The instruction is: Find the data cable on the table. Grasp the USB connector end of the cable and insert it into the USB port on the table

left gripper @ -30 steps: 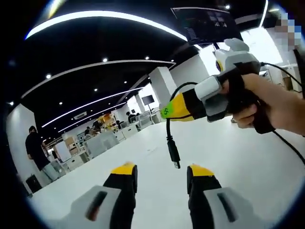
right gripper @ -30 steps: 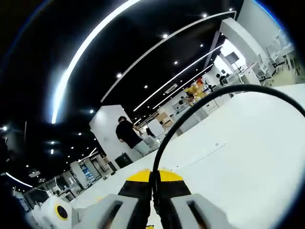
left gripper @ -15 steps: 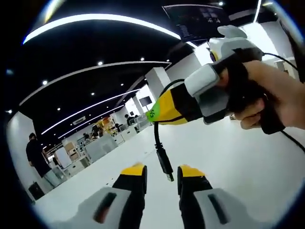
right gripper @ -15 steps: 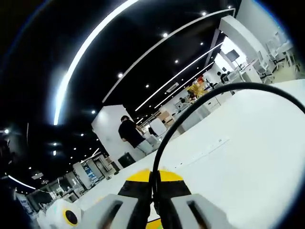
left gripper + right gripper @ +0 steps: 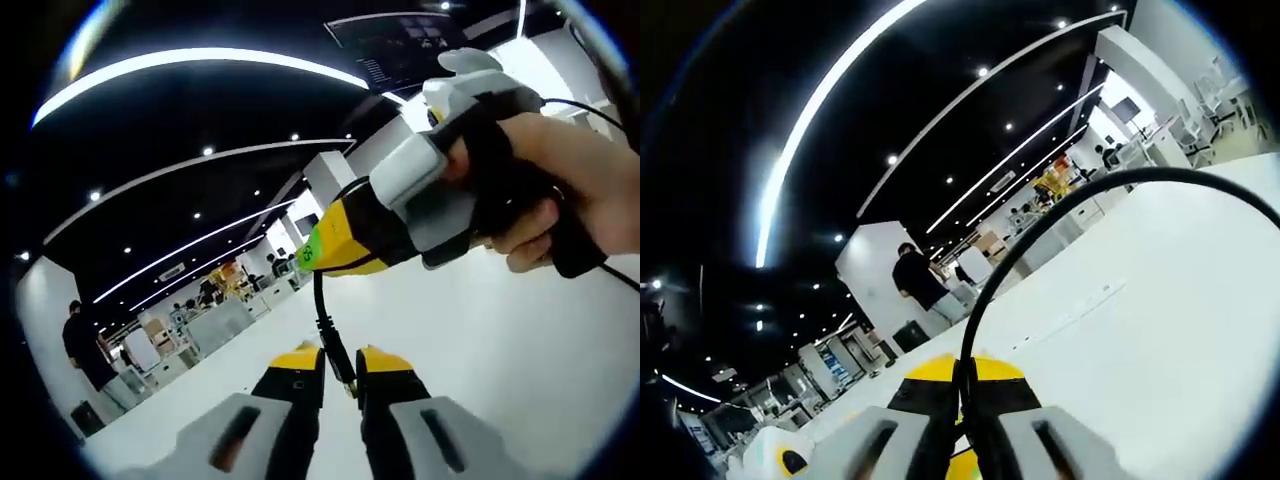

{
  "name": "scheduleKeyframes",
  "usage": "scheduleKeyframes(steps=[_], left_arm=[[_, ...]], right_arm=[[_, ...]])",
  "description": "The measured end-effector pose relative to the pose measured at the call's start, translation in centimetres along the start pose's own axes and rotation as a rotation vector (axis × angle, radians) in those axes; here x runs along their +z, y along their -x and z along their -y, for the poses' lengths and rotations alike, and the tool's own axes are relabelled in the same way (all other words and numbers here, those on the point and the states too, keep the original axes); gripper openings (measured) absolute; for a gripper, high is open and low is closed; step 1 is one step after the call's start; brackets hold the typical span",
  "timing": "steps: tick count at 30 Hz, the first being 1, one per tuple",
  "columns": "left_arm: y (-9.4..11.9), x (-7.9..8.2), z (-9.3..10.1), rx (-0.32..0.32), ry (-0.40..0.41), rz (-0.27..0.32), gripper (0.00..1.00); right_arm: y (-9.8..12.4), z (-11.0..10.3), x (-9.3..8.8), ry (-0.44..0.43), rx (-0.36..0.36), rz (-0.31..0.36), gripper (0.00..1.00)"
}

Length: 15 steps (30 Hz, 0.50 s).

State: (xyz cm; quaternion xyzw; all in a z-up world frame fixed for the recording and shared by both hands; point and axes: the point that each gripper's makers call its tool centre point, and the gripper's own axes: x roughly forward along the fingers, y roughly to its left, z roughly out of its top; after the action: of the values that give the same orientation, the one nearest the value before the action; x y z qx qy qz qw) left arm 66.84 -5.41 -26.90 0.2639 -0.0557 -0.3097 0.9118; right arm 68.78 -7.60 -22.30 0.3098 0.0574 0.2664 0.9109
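Note:
A black data cable (image 5: 322, 305) hangs from my right gripper (image 5: 312, 258), which a hand (image 5: 560, 190) holds at the upper right of the left gripper view. Its jaws are shut on the cable. The USB connector (image 5: 344, 368) at the cable's lower end sits between the yellow-tipped jaws of my left gripper (image 5: 341, 362), which are drawn in tight against it. In the right gripper view my right gripper (image 5: 963, 372) pinches the cable (image 5: 1012, 262), which arcs up and away to the right. Both grippers are held above the white table (image 5: 500, 330).
The white table (image 5: 1140, 340) stretches far ahead. A person in black (image 5: 917, 284) stands beyond its far edge, among desks and shelves. Part of my left gripper's white body (image 5: 770, 458) shows at the bottom left of the right gripper view.
My left gripper's jaws have narrowed from wide apart to tight around the USB connector. The right gripper with the cable now looks closer and larger in the left gripper view.

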Motion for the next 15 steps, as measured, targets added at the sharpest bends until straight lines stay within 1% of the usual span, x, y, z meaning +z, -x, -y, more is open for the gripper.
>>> scheduleKeyframes(steps=[8,15], left_arm=[[0.2,0.0,-0.7,0.025,0.000,0.008,0.10],[0.1,0.0,-1.2,0.041,-0.003,0.012,0.08]], right_arm=[[0.3,-0.2,0.0,-0.007,0.003,0.011,0.06],[0.7,-0.1,-0.2,-0.031,0.003,0.021,0.06]])
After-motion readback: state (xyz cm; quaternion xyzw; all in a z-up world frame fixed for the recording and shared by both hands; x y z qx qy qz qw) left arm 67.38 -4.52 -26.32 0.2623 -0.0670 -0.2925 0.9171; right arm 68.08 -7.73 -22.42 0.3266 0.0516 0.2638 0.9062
